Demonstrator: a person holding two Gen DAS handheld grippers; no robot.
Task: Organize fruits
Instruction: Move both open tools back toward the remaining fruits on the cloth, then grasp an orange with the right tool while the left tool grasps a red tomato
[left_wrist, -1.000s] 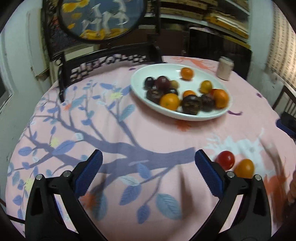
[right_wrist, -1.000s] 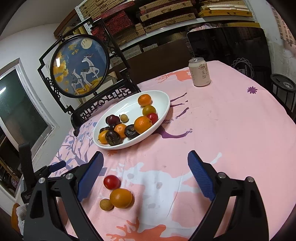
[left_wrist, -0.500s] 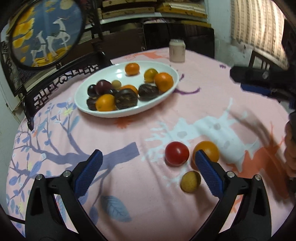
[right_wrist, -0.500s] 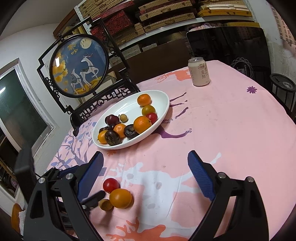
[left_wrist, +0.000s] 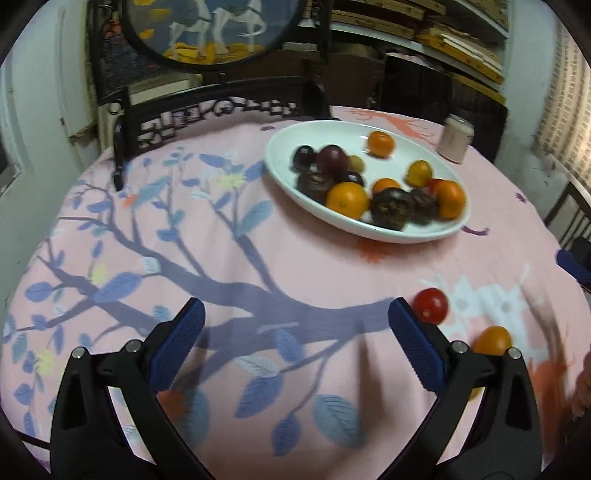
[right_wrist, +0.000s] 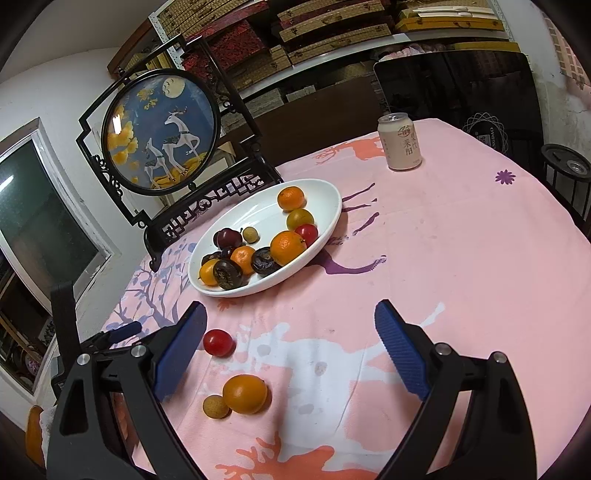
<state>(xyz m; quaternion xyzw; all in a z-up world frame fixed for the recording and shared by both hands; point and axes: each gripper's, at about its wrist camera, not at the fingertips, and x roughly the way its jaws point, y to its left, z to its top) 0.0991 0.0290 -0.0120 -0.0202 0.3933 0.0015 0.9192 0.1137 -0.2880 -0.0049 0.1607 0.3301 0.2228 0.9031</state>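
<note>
Left gripper (left_wrist: 295, 325) jaws wide apart, empty, right gripper (right_wrist: 290, 325) likewise, small red tomato (right_wrist: 218, 342), round orange citrus (right_wrist: 244, 393), tan longan (right_wrist: 216, 406) loose on pink printed tablecloth (right_wrist: 461, 266), near white oval fruit-filled dish (right_wrist: 325, 240).

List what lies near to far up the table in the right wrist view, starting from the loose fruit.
Small tan fruit and orange → red tomato → white plate of fruit → can.
</note>
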